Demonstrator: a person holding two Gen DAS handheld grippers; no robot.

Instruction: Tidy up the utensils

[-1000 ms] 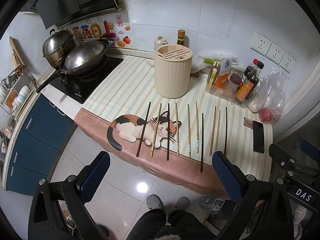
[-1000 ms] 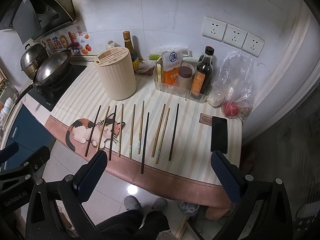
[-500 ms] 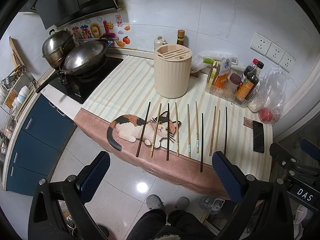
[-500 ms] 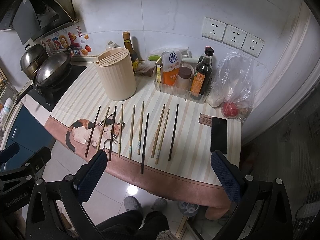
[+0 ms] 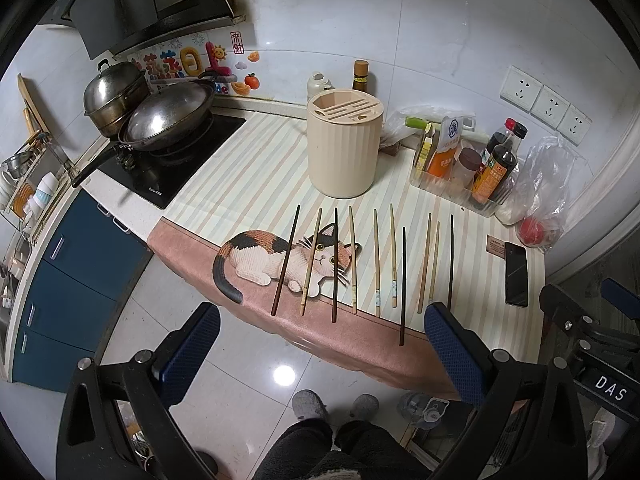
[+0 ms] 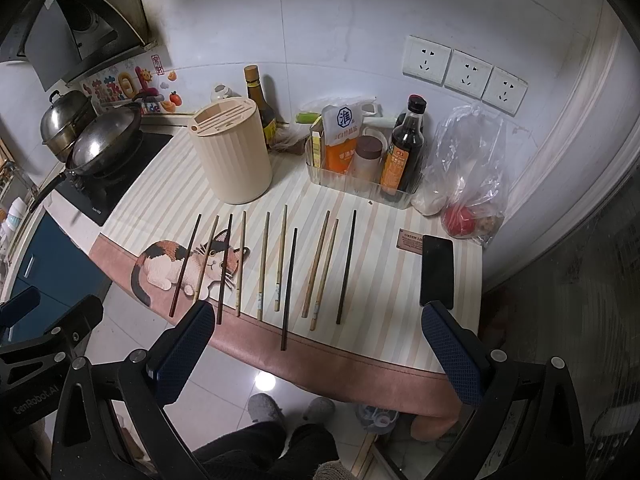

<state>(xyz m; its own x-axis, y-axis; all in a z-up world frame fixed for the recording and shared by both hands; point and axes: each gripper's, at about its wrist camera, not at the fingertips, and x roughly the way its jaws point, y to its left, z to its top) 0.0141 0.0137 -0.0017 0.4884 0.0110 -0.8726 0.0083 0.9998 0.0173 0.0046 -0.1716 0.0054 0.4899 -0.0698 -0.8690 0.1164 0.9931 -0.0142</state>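
Hovering wide-jawed and empty short of the counter edge, both left gripper (image 5: pixel 320 354) and right gripper (image 6: pixel 316 350), barely shifting from a second ago, so sorting not yet starting. Lying untouched in a row on the cat mat (image 5: pixel 256 184), ten chopsticks (image 5: pixel 376 262), in front of the cream holder (image 5: pixel 344 148). Showing the phone (image 6: pixel 437 271) and sockets more fully from the right wrist, the wok (image 5: pixel 170 120) and blue cabinets from the left.

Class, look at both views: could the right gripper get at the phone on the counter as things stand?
Probably yes. The right gripper is open and holds nothing, and the phone lies flat near the counter edge just ahead of its right finger, with nothing on or over it.
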